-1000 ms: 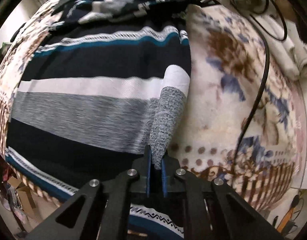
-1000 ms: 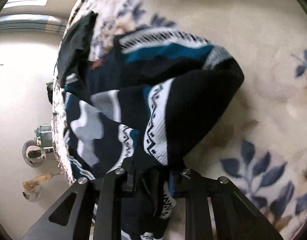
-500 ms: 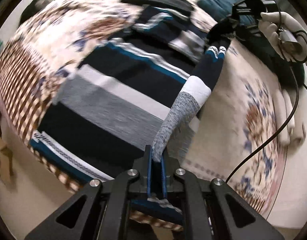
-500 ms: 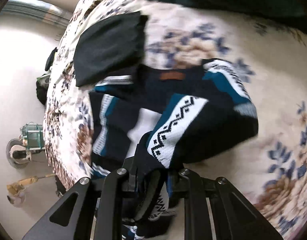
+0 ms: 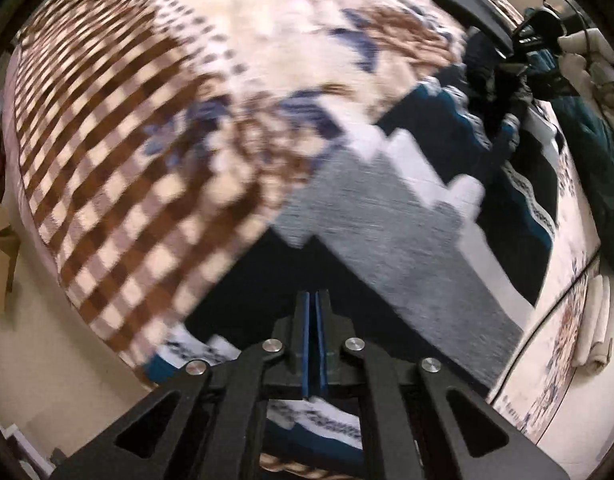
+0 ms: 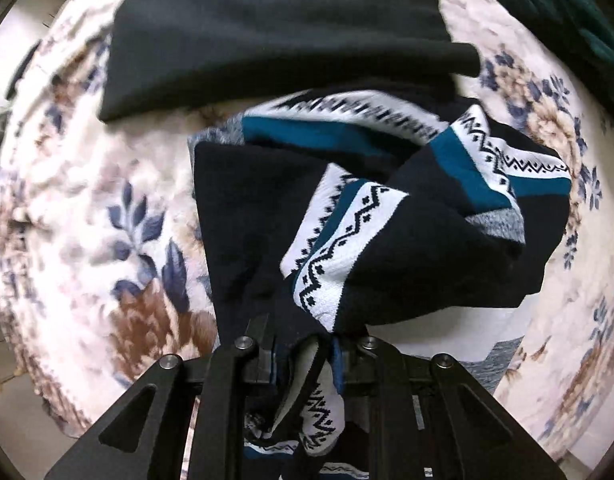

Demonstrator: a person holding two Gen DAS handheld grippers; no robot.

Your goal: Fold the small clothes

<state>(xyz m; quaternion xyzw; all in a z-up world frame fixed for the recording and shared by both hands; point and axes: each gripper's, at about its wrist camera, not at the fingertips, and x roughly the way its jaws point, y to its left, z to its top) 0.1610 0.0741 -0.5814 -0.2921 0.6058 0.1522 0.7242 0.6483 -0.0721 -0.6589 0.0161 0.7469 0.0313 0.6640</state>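
Left gripper (image 5: 315, 344): fingers pressed together, nothing visible between them. A second ago they pinched the grey-and-white sleeve; that sleeve now lies across the sweater (image 5: 395, 224), so the sleeve fold looks delivered and released, though the view is motion-blurred.

Right gripper (image 6: 303, 356): fingers have just been opening and now stand parted, with a fold of the patterned hem hanging loosely between them, against the right pad; whether it is pinched, cannot tell. Earlier they were closed on this bunch.

Sweater position: on the floral blanket (image 6: 119, 216) covering the bed, striped body flat in the left wrist view, upper part bunched in the right wrist view (image 6: 387, 216). Judgement: one side fold near complete; bunched end needs smoothing.

Beyond it: dark folded garment (image 6: 275, 28) just past the sweater, teal fabric (image 6: 555, 0) far right.

Containers: none in view; rolled white towels (image 5: 595, 328) lie at the bed's right edge.
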